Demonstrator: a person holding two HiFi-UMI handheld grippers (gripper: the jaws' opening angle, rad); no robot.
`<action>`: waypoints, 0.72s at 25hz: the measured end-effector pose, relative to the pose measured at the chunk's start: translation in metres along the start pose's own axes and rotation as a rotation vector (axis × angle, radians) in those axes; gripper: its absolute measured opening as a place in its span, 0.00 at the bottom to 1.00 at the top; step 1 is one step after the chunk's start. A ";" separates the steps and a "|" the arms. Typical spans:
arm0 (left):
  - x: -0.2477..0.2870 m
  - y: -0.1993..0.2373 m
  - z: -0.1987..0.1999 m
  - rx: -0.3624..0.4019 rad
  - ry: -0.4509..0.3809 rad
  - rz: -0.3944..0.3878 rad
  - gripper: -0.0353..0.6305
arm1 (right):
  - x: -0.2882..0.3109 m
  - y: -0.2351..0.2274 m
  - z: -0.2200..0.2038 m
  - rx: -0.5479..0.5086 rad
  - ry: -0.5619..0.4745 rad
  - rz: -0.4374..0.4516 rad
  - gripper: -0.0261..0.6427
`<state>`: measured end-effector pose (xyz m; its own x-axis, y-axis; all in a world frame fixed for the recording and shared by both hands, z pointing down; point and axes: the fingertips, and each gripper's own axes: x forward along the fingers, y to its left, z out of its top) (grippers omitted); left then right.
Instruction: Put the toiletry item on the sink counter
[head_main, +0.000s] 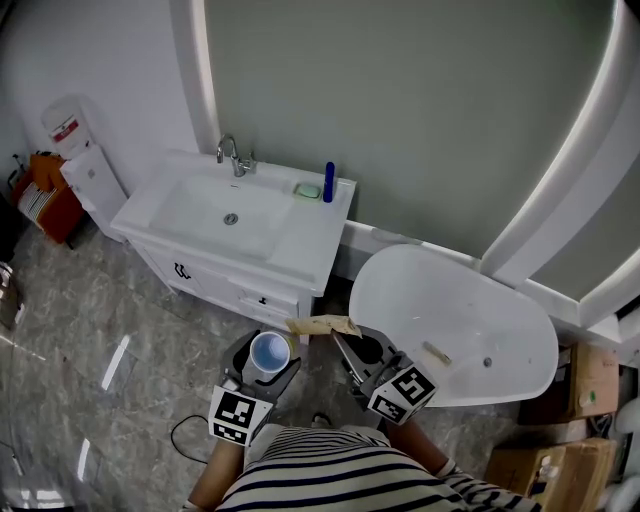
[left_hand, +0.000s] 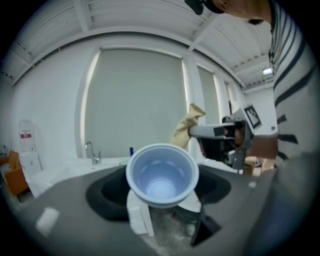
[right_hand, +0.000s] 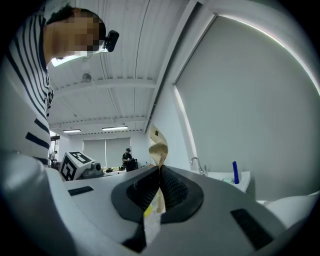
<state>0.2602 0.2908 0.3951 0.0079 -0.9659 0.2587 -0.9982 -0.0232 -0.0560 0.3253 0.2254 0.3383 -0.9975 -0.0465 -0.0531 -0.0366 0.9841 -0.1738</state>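
A pale blue cup (head_main: 270, 350) stands mouth up between the wide-set jaws of my left gripper (head_main: 268, 362), which grips its sides; in the left gripper view the cup (left_hand: 161, 172) fills the gap. My right gripper (head_main: 350, 343) is shut on a flat tan toiletry packet (head_main: 322, 325), which sticks out toward the sink counter (head_main: 300, 240). In the right gripper view the packet (right_hand: 157, 145) rises twisted from the closed pads. Both grippers hang over the floor in front of the white counter, apart from it.
On the counter stand a faucet (head_main: 234, 157), a green soap dish (head_main: 308, 190) and an upright blue item (head_main: 329, 182). A white bathtub (head_main: 450, 320) lies at the right, cardboard boxes (head_main: 590, 380) beyond it. A water dispenser (head_main: 85, 170) stands left of the vanity.
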 end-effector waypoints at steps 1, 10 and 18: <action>0.000 0.004 -0.001 -0.003 0.001 0.001 0.62 | 0.004 0.000 0.000 0.006 -0.001 0.002 0.05; -0.009 0.066 -0.013 -0.027 0.006 0.007 0.62 | 0.071 0.007 -0.010 0.027 0.022 0.006 0.05; -0.026 0.165 -0.021 -0.037 0.005 0.025 0.62 | 0.167 0.022 -0.014 0.026 0.018 0.002 0.05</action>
<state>0.0938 0.3172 0.3996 -0.0172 -0.9648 0.2623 -0.9996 0.0105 -0.0268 0.1566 0.2415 0.3390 -0.9985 -0.0417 -0.0359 -0.0337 0.9794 -0.1991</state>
